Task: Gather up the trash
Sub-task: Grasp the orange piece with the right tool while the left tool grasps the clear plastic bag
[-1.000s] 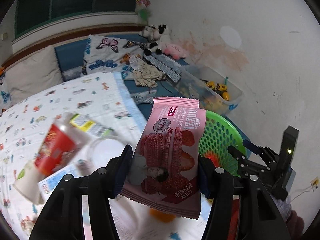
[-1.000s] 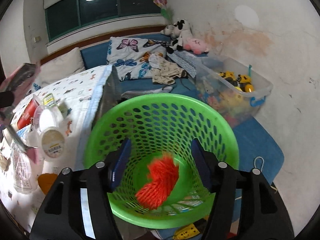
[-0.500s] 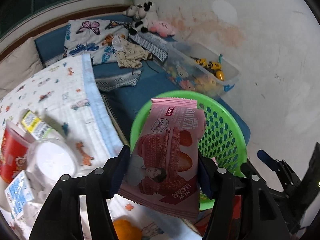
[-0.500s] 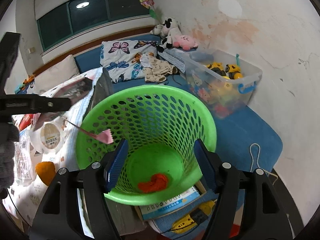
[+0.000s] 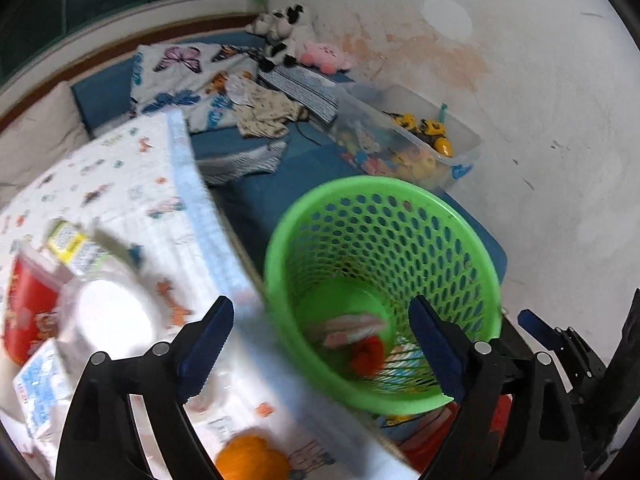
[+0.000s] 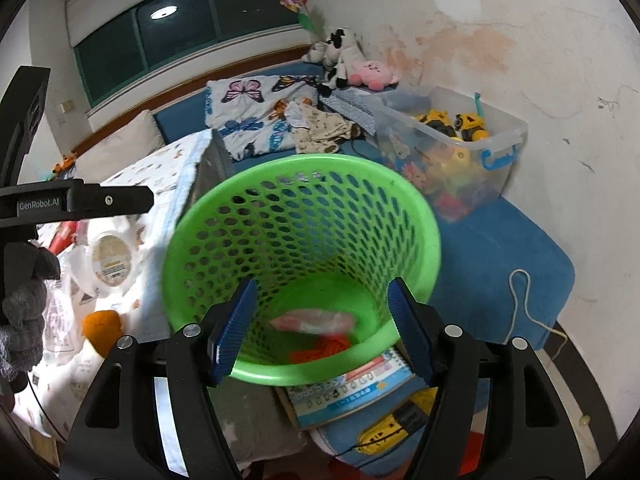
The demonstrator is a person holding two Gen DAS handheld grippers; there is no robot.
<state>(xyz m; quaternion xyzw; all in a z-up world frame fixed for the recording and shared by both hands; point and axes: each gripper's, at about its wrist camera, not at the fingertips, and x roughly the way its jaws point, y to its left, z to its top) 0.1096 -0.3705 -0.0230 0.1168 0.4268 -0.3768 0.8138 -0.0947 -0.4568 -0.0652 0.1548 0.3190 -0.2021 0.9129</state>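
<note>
A green mesh basket (image 5: 472, 252) (image 6: 432, 240) stands beside the table. A pink snack wrapper (image 5: 352, 330) (image 6: 316, 321) lies in its bottom on an orange net (image 5: 366, 354) (image 6: 320, 350). My left gripper (image 5: 320, 348) is open and empty above the basket's near rim. My right gripper (image 6: 320, 330) is shut on the basket, one finger inside the near rim and one outside. More trash lies on the table: a red cup (image 5: 30, 300), a white lidded tub (image 5: 108, 316) (image 6: 112, 258), a small carton (image 5: 40, 384) and an orange peel (image 5: 250, 458) (image 6: 100, 326).
The table has a patterned cloth (image 5: 132, 196). A clear bin of toys (image 6: 452, 148) stands on blue mats (image 6: 500, 256) by the wall. Books and a yellow toy (image 6: 396, 426) lie under the basket. Bedding and plush toys (image 6: 340, 60) lie behind.
My left gripper has opened and let the pink wrapper fall into the basket. The right gripper has stayed on the basket's rim.
</note>
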